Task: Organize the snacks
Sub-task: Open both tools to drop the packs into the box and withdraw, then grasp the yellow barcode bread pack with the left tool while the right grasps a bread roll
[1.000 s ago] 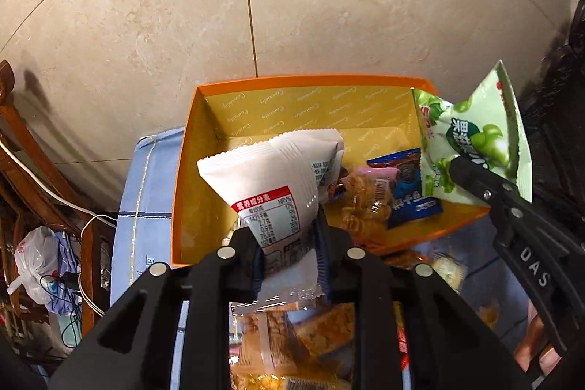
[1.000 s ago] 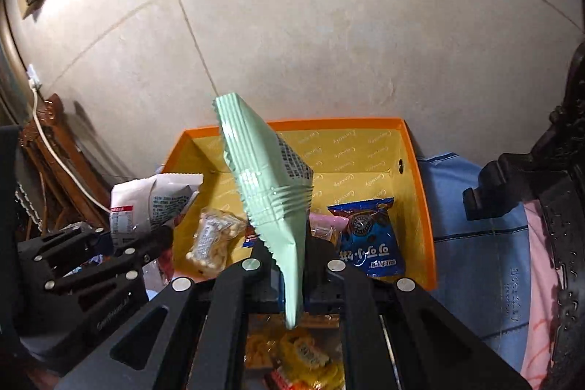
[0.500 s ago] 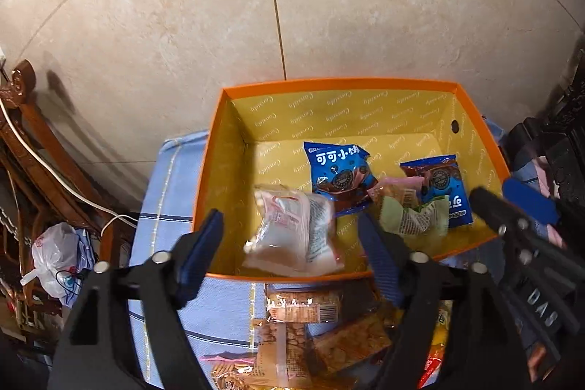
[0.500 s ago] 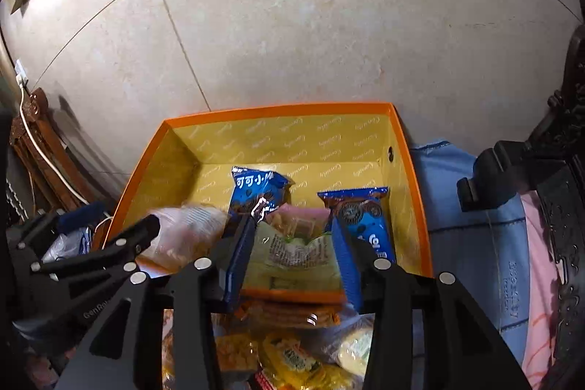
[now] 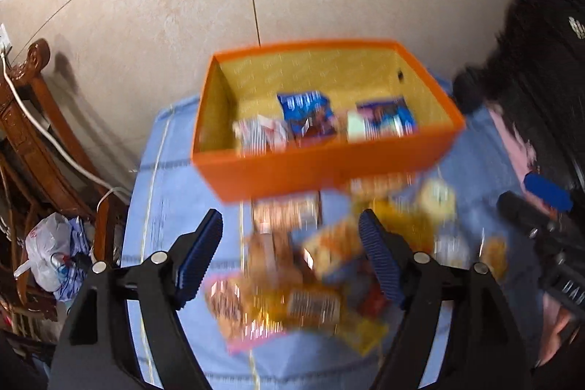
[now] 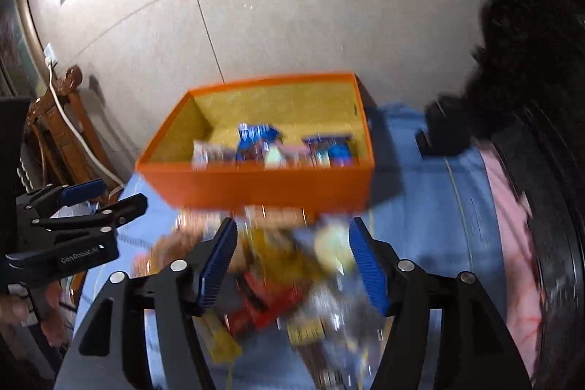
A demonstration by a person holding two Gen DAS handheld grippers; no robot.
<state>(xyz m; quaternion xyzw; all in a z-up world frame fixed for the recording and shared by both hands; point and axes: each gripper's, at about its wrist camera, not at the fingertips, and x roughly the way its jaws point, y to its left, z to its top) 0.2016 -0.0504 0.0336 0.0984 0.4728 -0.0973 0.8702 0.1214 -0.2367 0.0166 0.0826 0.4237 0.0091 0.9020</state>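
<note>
The left gripper [image 5: 290,253] and right gripper [image 6: 292,260] are held wide apart and empty above the loose snack pile [image 5: 303,280], just in front of the orange box [image 5: 321,170]. In such clutter, two overlapping packets could be pinched together.

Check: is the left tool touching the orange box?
Apart. The left wrist view shows the left tool open and empty over the loose snacks, with blue cloth visible between its fingertips and the orange box.
</note>
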